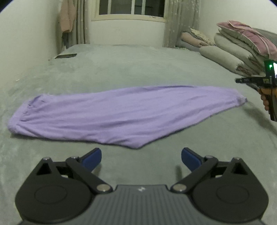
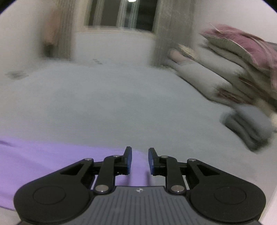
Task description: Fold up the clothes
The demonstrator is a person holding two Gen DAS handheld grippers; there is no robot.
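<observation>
The left gripper [image 1: 141,158] was spread wide and held nothing; the purple garment [image 1: 110,116] lay flat on the grey bed [image 1: 121,65] just ahead of it. The right gripper [image 2: 140,161] (blurred view) had a narrow empty gap between its pads, above the garment's right end.

Both fisheye views ride low over the bed [image 1: 121,69], tilted down and facing the window [image 1: 131,7] at twelve o'clock, the left set back from the purple garment [image 1: 112,114], the right close above its end, both sharing the bedding stack [image 2: 233,69] at two o'clock.
</observation>
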